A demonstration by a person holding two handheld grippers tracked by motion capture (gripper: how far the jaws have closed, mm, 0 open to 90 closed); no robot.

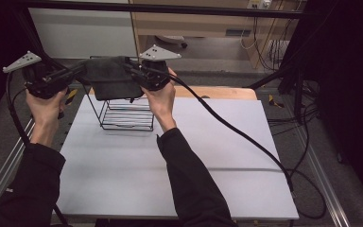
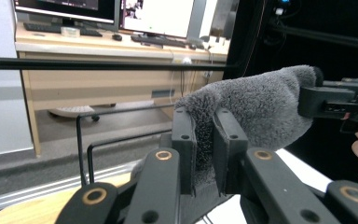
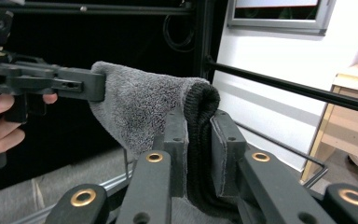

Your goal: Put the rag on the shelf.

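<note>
I'm working in a lab-like office: monitors (image 2: 158,16) and keyboards (image 2: 161,41) on a far desk (image 2: 98,79), cables (image 1: 269,45) hanging.

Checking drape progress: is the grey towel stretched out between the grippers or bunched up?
Stretched out: the grey towel hangs above the wire rack, pinched at either end by left gripper and right gripper.

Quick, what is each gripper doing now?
Left gripper: shut on the grey towel.
Right gripper: shut on the grey towel's other end.
</note>
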